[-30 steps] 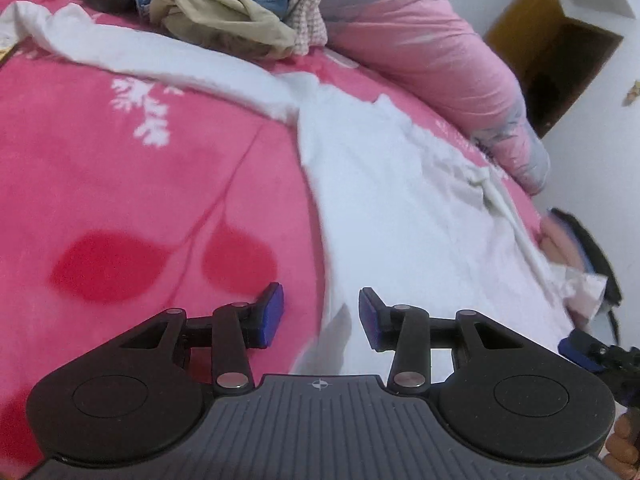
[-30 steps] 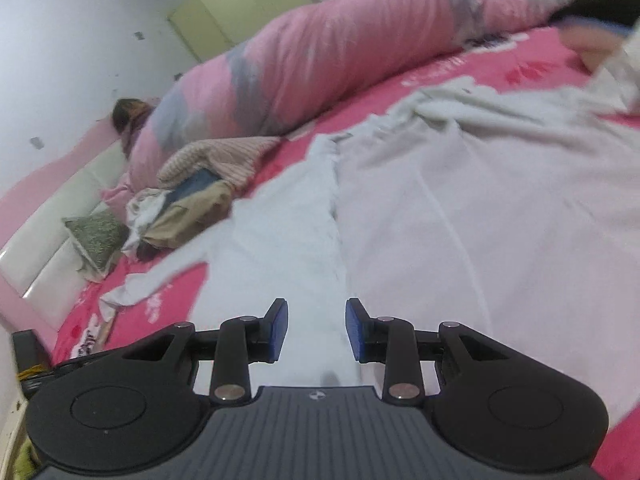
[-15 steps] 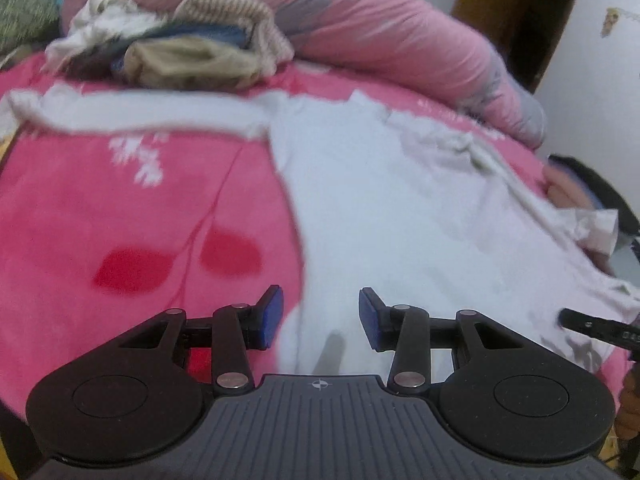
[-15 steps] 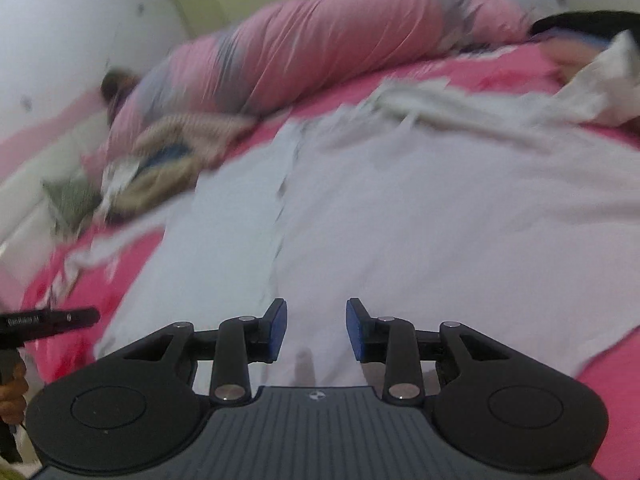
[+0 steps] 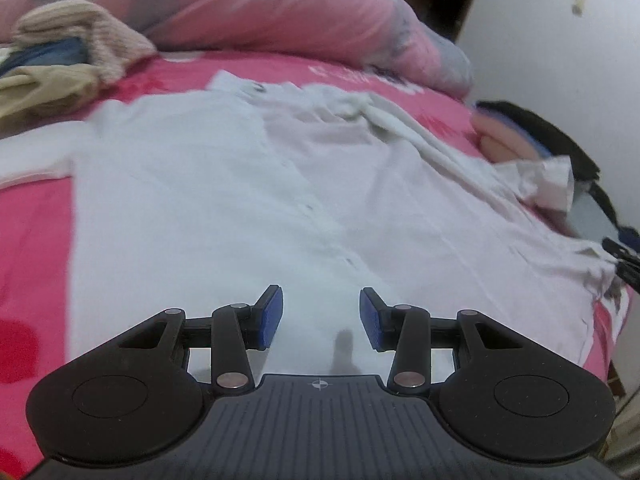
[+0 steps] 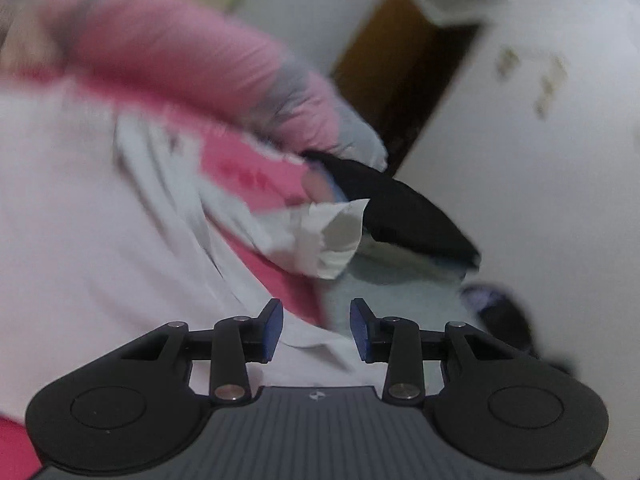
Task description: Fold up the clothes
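a white button-up shirt [image 5: 256,208] is spread flat on a pink bedspread [image 5: 32,240], its button line running from the near edge toward the collar at the far side. one sleeve is stretched out to the left, and the other sleeve is bunched along the right edge, where its crumpled cuff [image 6: 336,236] is seen hanging off the bed. the left gripper [image 5: 321,317] is held above the near hem of the shirt; its blue pads [image 5: 270,316] are parted by a moderate gap and nothing is gripped between them. the right gripper [image 6: 316,330] is seen over the near right corner of the shirt, its jaws likewise partly apart and empty; this view is blurred. a heap of other clothes [image 5: 60,64] is piled at the far left, just beside the shirt's left shoulder. a long pink and grey pillow [image 5: 280,12] is laid along the far side of the bed. a dark object [image 6: 400,208] is seen at the bed's right edge, near the cuff.
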A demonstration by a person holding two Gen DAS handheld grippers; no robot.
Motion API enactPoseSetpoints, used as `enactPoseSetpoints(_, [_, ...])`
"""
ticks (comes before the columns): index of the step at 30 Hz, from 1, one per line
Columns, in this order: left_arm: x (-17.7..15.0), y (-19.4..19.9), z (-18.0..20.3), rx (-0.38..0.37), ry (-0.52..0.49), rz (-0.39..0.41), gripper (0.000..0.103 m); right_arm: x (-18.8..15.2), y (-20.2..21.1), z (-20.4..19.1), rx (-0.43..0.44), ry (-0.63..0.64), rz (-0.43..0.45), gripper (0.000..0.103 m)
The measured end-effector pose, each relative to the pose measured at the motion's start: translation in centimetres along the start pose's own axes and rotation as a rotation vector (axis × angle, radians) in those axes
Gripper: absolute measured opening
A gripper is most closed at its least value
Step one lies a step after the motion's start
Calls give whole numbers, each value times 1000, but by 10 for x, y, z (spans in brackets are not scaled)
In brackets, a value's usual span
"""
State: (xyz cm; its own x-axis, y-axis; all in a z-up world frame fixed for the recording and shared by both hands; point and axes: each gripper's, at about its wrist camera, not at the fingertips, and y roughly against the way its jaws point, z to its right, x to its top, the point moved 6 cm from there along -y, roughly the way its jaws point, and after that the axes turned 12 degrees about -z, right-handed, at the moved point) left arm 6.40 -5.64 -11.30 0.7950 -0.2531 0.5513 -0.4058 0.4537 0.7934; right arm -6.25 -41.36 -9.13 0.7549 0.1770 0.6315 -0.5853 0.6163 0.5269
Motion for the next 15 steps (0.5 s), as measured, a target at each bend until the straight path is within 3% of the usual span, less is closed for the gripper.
enactPoseSetpoints(6, [-5,-13,6,21,-20,-34,42,-6,-41,-25,33,375,-31,38])
enactPoseSetpoints(12, [-7,-16,5,33,-26,-43,42,-14,-64,-30,70,488,-132,37])
enactPoseSetpoints(15, [-7,-16,5,29,-21,-40,42,-14,-72,-23,63,478,-166,7])
